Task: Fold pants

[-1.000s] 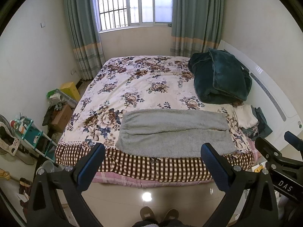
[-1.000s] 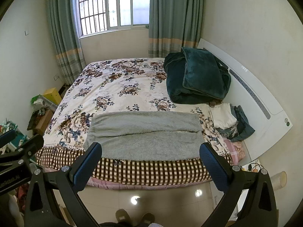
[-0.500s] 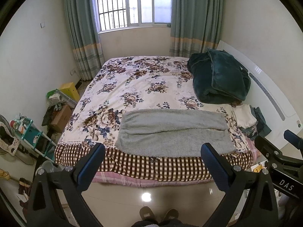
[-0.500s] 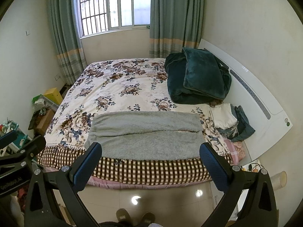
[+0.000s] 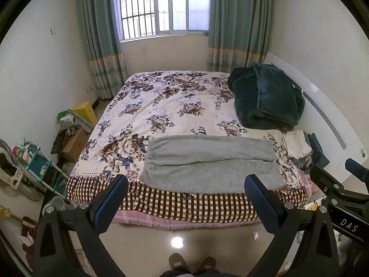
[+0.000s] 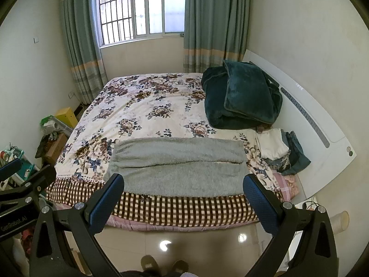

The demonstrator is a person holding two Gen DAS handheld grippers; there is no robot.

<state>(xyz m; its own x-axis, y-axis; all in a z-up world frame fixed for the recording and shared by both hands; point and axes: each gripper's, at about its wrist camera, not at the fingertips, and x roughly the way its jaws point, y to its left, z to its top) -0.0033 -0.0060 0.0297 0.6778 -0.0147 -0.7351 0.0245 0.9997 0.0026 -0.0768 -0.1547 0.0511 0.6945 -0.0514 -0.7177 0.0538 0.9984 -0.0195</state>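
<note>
One left gripper [image 5: 186,198], fingers wide apart and holding nothing, hangs above the floor before one bed [image 5: 161,106]. One pair of grey fleece pants [image 5: 209,161] lies flat near the bed's near edge, long axis running left to right, two legs side by side, ends pointing right. One right gripper [image 6: 183,196], fingers likewise spread, is empty. One dark green blanket [image 6: 239,97] sits far right.

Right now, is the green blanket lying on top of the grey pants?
No, the green blanket sits farther back on the bed, apart from the grey pants near the front edge.
</note>
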